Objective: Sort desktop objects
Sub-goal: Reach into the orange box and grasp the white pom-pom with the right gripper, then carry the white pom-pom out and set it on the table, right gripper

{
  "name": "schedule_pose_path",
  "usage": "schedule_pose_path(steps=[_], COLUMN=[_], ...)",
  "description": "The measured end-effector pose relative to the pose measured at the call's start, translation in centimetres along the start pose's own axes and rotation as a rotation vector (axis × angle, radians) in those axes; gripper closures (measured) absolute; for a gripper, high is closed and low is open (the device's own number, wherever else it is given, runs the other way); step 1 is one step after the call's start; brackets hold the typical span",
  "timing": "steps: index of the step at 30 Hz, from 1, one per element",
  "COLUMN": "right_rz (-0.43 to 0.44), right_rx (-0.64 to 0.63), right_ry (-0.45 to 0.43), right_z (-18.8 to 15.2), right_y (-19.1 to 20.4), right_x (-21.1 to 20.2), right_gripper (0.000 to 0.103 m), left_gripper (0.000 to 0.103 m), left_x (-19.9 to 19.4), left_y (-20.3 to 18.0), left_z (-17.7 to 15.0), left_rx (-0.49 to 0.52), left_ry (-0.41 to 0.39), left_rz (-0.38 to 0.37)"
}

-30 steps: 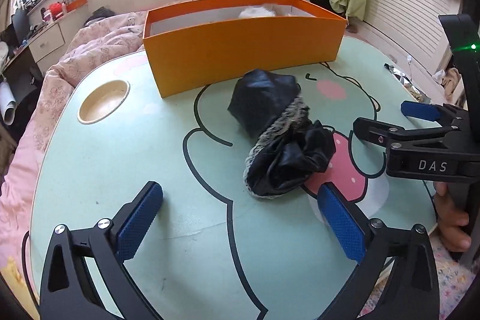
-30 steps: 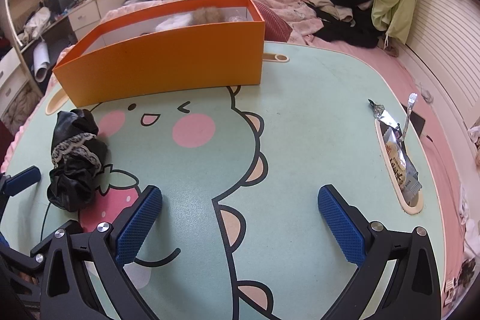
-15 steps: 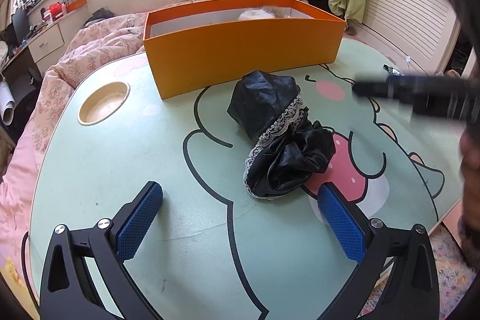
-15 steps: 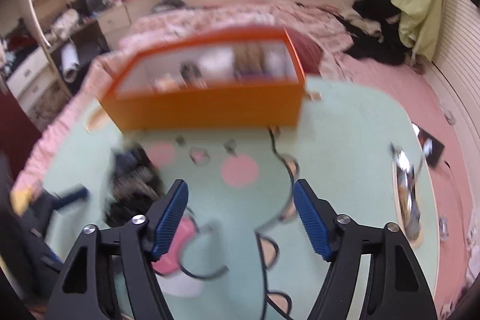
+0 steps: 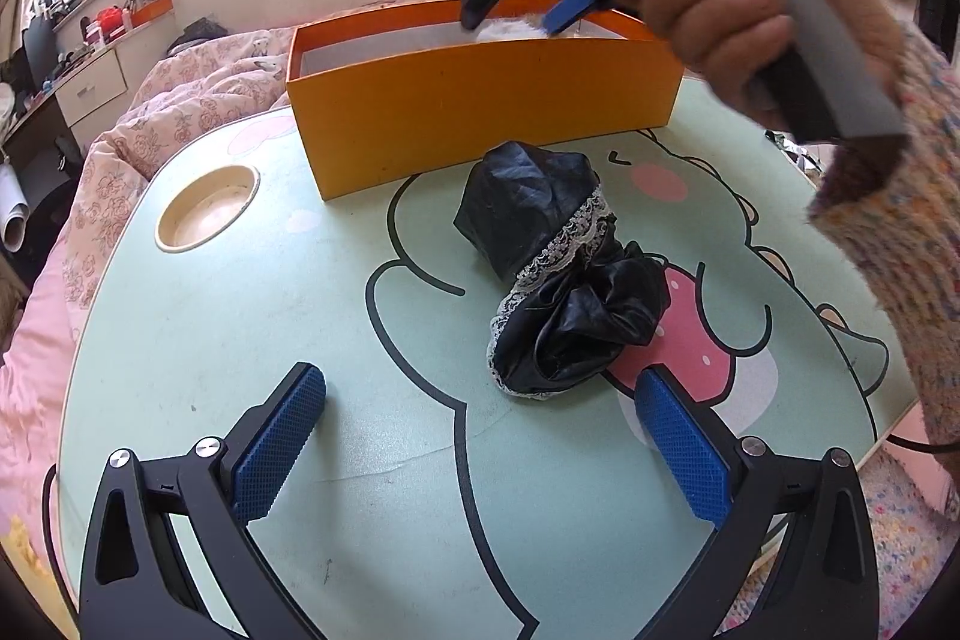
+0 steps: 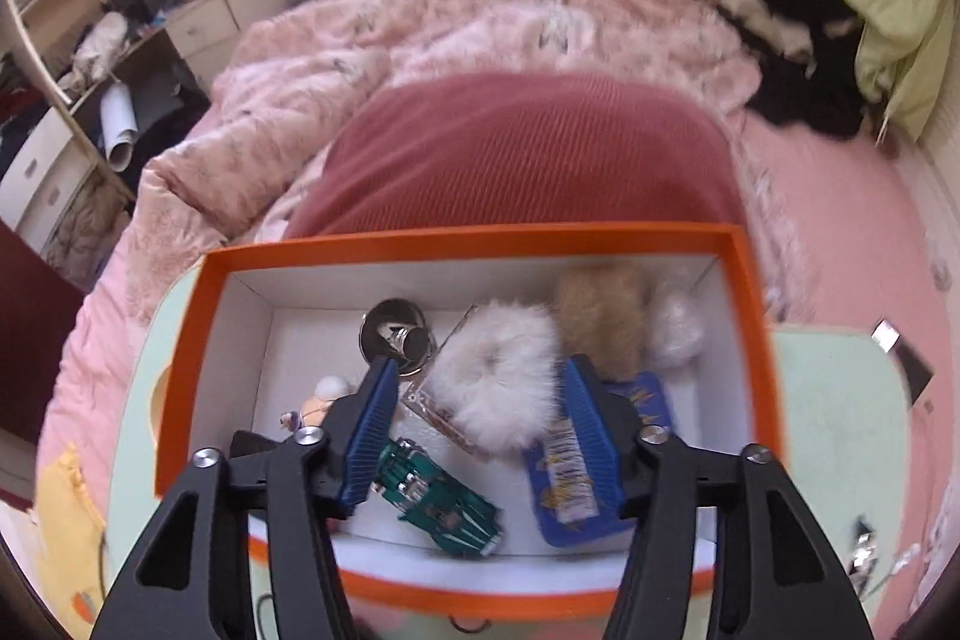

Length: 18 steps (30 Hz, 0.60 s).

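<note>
Right wrist view: we count several items inside the orange cardboard box.
Right gripper: closing, nothing gripped.
Left gripper: wide open, empty.
Left to sort: crumpled black lace-trimmed cloth at 12 o'clock.

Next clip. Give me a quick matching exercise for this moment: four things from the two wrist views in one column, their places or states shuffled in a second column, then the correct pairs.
Things:
1. black lace-trimmed cloth
2. white fluffy scrunchie
3. left gripper
4. green toy car

Places or states:
A. inside the orange box, near its front wall
B. wide open above the table, nothing between its pads
C. crumpled on the table, in front of the orange box
D. inside the orange box, in line with the right gripper, whose jaws are closing

Pairs: 1-C, 2-D, 3-B, 4-A
</note>
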State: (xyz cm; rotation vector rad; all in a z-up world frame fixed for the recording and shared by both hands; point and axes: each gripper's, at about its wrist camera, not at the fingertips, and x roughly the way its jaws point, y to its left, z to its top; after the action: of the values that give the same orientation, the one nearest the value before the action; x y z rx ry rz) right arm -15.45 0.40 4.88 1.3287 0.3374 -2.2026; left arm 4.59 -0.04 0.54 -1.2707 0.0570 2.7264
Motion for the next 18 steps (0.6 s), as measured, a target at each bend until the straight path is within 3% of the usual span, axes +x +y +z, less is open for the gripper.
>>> schedule_pose_path(steps=[2,6,13,16,18], right_rz=[-0.012,-0.001,0.094,0.073,0.026], right_rx=[0.036,0.042,-0.017,-0.043,-0.059], right_ry=[0.046,-0.002,-0.187,-0.181,-0.133], right_z=[0.3,-0.4,-5.6,-9.5,-11.9], right_y=[-0.7,-1.2,-1.0,-2.0,-2.5], right_x=[1.6,-0.2,-9.4,-10.7,-9.7], right_gripper=[0.071,0.073,0.072,0.072,0.072], left_gripper=[0.000,0.000,0.000,0.000,0.000], left_x=[0.0,0.0,0.0,0.1,0.1], left_y=[0.1,0.0,0.0,0.0,0.1], left_z=[0.0,0.0,0.1,0.1,0.1], left_rx=[0.000,-0.001,-0.001,-0.001,-0.001], left_ry=[-0.001,-0.003,-0.004,-0.004,-0.004], left_rz=[-0.003,-0.002,-0.002,-0.002,-0.002])
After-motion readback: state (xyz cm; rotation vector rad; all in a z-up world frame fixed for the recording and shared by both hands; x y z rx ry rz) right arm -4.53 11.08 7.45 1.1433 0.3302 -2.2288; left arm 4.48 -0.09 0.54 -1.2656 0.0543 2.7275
